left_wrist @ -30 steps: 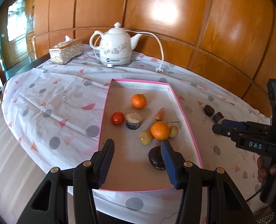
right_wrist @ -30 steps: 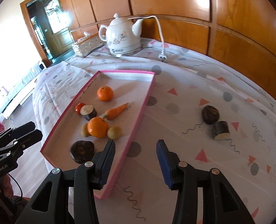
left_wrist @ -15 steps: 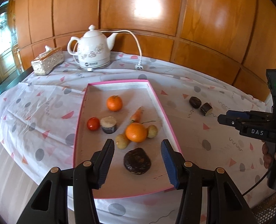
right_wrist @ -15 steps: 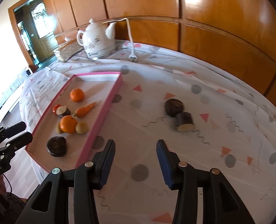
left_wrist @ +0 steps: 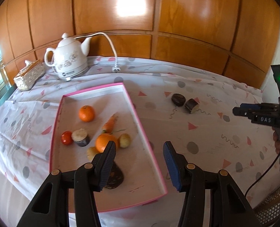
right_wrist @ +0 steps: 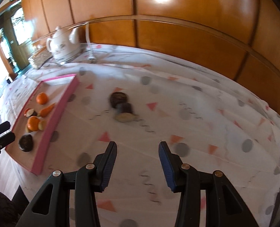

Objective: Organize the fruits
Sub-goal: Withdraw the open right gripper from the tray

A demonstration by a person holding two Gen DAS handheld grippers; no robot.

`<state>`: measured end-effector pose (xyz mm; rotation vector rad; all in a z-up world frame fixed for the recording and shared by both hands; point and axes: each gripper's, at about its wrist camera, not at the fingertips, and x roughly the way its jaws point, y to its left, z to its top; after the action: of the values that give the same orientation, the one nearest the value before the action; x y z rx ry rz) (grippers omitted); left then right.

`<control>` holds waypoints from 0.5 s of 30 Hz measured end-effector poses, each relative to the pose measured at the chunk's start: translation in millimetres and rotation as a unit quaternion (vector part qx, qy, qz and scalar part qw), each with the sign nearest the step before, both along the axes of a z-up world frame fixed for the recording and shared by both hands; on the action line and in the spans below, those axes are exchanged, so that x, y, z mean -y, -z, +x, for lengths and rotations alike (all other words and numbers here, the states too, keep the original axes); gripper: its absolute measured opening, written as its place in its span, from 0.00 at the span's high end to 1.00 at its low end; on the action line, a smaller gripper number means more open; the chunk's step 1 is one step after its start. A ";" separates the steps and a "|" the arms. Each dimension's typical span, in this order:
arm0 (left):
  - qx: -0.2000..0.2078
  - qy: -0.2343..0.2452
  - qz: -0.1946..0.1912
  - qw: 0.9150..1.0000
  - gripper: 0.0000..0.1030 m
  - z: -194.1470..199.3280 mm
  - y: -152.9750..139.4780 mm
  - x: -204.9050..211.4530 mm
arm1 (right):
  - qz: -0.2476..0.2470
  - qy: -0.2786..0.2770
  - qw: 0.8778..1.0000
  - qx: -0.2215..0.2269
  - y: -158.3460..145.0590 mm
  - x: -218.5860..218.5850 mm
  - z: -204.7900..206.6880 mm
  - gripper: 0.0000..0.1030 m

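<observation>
both grippers (left_wrist: 139, 149) (right_wrist: 138, 150) empty; two oranges (left_wrist: 86, 113) (left_wrist: 106, 142), one carrot (left_wrist: 109, 123).

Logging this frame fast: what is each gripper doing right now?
Left gripper: open, holding nothing, above the tray.
Right gripper: open, holding nothing, above the tablecloth.

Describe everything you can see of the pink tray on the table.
The pink tray is a shallow rectangular box with bright pink outer walls, a white inner rim and a pale brownish floor, cardboard by its look. It lies flat on the patterned tablecloth, angled to the table edge, in front of the white kettle. Inside lie two oranges, a carrot, a small red fruit, two yellowish round pieces, a cut dark-skinned chunk and a dark round item. No gripper touches it.
</observation>
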<state>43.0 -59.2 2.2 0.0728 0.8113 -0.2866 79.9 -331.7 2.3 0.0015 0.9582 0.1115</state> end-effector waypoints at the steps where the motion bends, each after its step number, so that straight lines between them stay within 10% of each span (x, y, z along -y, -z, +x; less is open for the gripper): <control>1: 0.000 0.004 0.002 1.000 0.49 0.8 0.3 3.6 | -0.001 0.007 1.000 0.000 -1.0 7.7 -1.2 0.55; 15: 0.000 0.045 0.024 0.999 0.49 12.3 4.0 45.3 | -0.019 0.123 0.992 -0.004 1.8 108.9 -14.7 0.55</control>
<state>55.3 -104.4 -1.8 0.1550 0.8167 -0.3516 65.2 -440.7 0.6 0.0843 0.9611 -0.1343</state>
